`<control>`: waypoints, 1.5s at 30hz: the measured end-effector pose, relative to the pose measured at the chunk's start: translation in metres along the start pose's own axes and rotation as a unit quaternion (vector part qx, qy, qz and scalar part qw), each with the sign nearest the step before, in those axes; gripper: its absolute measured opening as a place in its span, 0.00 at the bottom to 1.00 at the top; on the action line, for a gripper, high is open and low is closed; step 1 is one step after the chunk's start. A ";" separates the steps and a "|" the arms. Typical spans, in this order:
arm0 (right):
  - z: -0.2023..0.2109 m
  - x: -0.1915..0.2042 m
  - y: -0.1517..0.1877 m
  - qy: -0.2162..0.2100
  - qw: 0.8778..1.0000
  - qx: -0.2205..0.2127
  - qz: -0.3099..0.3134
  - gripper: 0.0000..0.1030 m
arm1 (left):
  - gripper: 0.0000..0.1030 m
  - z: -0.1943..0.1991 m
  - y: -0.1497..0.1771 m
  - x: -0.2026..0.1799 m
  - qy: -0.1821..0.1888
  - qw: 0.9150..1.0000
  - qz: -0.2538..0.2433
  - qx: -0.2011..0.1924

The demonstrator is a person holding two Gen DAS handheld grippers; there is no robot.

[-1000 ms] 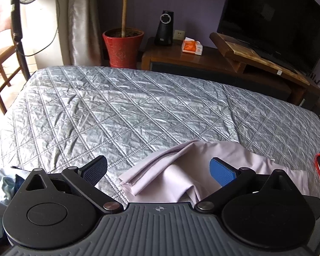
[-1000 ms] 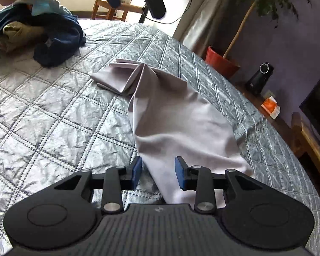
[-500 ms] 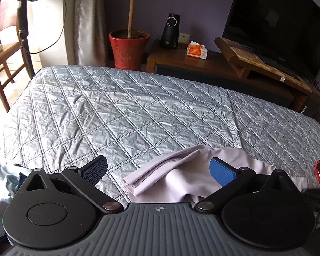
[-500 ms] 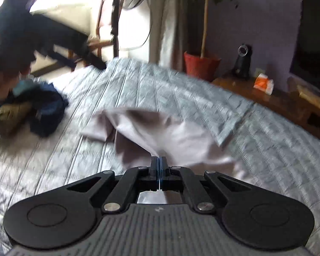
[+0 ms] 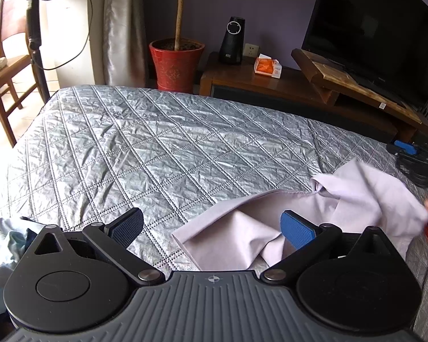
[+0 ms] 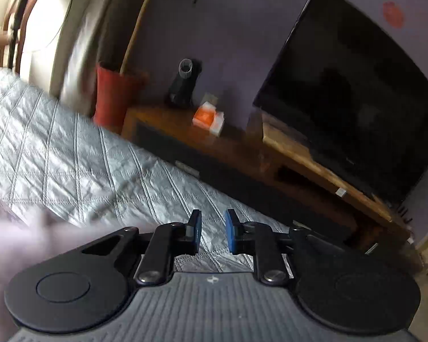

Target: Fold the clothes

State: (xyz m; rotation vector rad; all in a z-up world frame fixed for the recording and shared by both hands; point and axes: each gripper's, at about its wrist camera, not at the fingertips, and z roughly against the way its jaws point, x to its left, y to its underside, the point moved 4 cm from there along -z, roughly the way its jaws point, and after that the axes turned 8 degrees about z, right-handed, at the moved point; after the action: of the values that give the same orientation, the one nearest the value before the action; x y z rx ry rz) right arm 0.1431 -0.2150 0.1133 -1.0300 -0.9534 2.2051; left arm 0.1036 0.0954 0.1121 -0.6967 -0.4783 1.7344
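While the big bed (image 5: 145,154) with its shiny grey quilt is filling most of the left wrist view, it is stretching away ahead of the left gripper (image 5: 212,229) toward the wall. Past the far edge of the bed, a black TV (image 5: 376,31) is sitting on a long wooden stand (image 5: 271,77), up and to the right of the gripper. A red plant pot (image 5: 175,65) is standing on the floor straight ahead, and a dark speaker (image 5: 232,41) and a small orange box (image 5: 266,65) are resting on the stand.

The pale purple cloth (image 5: 342,196) is lying rumpled on the quilt, just ahead and to the right of the left gripper. Part of it is running under the gripper's right blue pad (image 5: 296,229). The left gripper is standing wide open and is holding nothing. A small heap of other clothes (image 5: 2,236) is peeking out at its left side.

The right gripper (image 6: 212,235) is pointing at the bed edge and the TV stand. Its jaws are sitting a little way apart, with only quilt showing between them, so it is gripping nothing. The same cloth is showing as a blur (image 6: 20,242) low at its left (too fuzzy to tell more).
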 end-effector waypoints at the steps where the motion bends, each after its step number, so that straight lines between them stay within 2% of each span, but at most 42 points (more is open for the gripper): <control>1: 0.016 0.006 0.000 -0.011 1.000 -0.027 -0.011 0.22 | 1.00 0.000 -0.001 0.001 0.000 1.000 0.003 -0.001; 2: 0.033 0.017 0.001 -0.004 0.999 -0.045 -0.008 0.25 | 1.00 0.001 -0.001 0.001 -0.001 1.000 0.006 -0.002; 3: 0.049 0.027 0.005 0.004 0.998 -0.058 -0.004 0.34 | 1.00 0.001 -0.001 0.002 -0.002 1.000 0.008 -0.003; 4: 0.062 0.038 0.011 -0.003 0.998 -0.066 -0.011 0.38 | 1.00 0.001 -0.001 0.003 -0.003 1.000 0.009 -0.003; 5: 0.072 0.048 0.018 -0.029 0.997 -0.060 -0.024 0.39 | 1.00 0.000 0.000 0.003 -0.005 1.000 0.008 -0.002; 7: 0.075 0.070 0.035 -0.112 0.992 -0.005 -0.062 0.39 | 1.00 -0.002 0.001 0.002 -0.006 1.000 0.004 0.001; 9: 0.077 0.083 0.055 -0.158 0.979 0.034 -0.126 0.39 | 1.00 -0.003 0.002 0.002 -0.006 1.000 0.002 0.004; 12: 0.070 0.078 0.078 -0.168 0.951 0.080 -0.245 0.39 | 1.00 -0.002 0.002 0.001 -0.002 1.000 0.002 0.004; 14: 0.059 0.074 0.088 -0.164 0.938 0.099 -0.290 0.40 | 1.00 -0.001 0.002 0.001 0.000 1.000 0.001 0.003; 15: 0.054 0.072 0.093 -0.161 0.930 0.109 -0.312 0.39 | 1.00 -0.001 0.002 0.002 0.000 1.000 0.002 0.003; 17: 0.043 0.070 0.094 -0.172 0.922 0.109 -0.330 0.18 | 1.00 0.000 0.002 0.003 0.001 1.000 0.002 0.003; 18: 0.036 0.071 0.089 -0.175 0.924 0.110 -0.323 0.04 | 1.00 0.000 0.002 0.003 0.001 1.000 0.002 0.003; 20: 0.022 0.066 0.064 -0.172 0.930 0.086 -0.314 0.04 | 1.00 0.001 0.001 0.004 0.002 1.000 0.005 0.001; 23: 0.022 0.054 -0.019 -0.179 0.942 -0.042 -0.280 0.09 | 1.00 0.003 0.000 0.005 0.001 1.000 0.006 -0.003; 24: 0.032 0.051 -0.049 -0.180 0.944 -0.087 -0.263 0.24 | 1.00 0.003 0.000 0.005 -0.001 1.000 0.005 -0.003; 25: 0.042 0.051 -0.074 -0.180 0.944 -0.127 -0.245 0.53 | 1.00 0.002 0.000 0.005 -0.002 1.000 0.004 -0.002; 26: 0.051 0.054 -0.089 -0.178 0.946 -0.150 -0.225 0.63 | 1.00 0.001 0.000 0.005 -0.004 1.000 0.005 -0.001; 27: 0.060 0.061 -0.096 -0.177 0.950 -0.161 -0.202 0.69 | 1.00 0.001 -0.001 0.006 -0.005 1.000 0.007 -0.001; 28: 0.066 0.070 -0.098 -0.178 0.954 -0.161 -0.181 0.68 | 1.00 0.002 -0.002 0.007 -0.005 1.000 0.010 -0.002; 29: 0.067 0.083 -0.089 -0.186 0.959 -0.138 -0.161 0.68 | 1.00 0.003 -0.003 0.008 -0.004 1.000 0.013 -0.003; 31: 0.071 0.118 -0.051 -0.210 0.967 -0.074 -0.127 0.66 | 1.00 0.006 -0.003 0.011 -0.004 1.000 0.014 -0.007; 33: 0.080 0.155 -0.008 -0.235 0.967 -0.019 -0.094 0.63 | 1.00 0.008 -0.003 0.014 -0.007 1.000 0.015 -0.009; 35: 0.091 0.185 0.022 -0.258 0.963 0.013 -0.072 0.61 | 1.00 0.009 -0.003 0.017 -0.010 1.000 0.017 -0.010; 39: 0.096 0.225 0.031 -0.265 0.963 0.026 -0.051 0.61 | 1.00 0.009 -0.005 0.018 -0.010 1.000 0.024 -0.009; 41: 0.088 0.224 0.026 -0.264 0.963 0.037 -0.039 0.60 | 1.00 0.008 -0.005 0.018 -0.009 1.000 0.024 -0.008; 42: 0.087 0.221 0.025 -0.259 0.965 0.039 -0.025 0.56 | 1.00 0.007 -0.005 0.017 -0.009 1.000 0.024 -0.008; 45: 0.094 0.224 0.025 -0.220 0.973 0.016 0.062 0.57 | 1.00 0.007 -0.006 0.019 -0.009 1.000 0.024 -0.008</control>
State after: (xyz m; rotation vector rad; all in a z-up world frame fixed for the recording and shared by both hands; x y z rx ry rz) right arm -0.0652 -0.1109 0.0399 -0.6067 -1.0557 2.6063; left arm 0.1002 0.1154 0.1171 -0.7101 -0.4914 1.7846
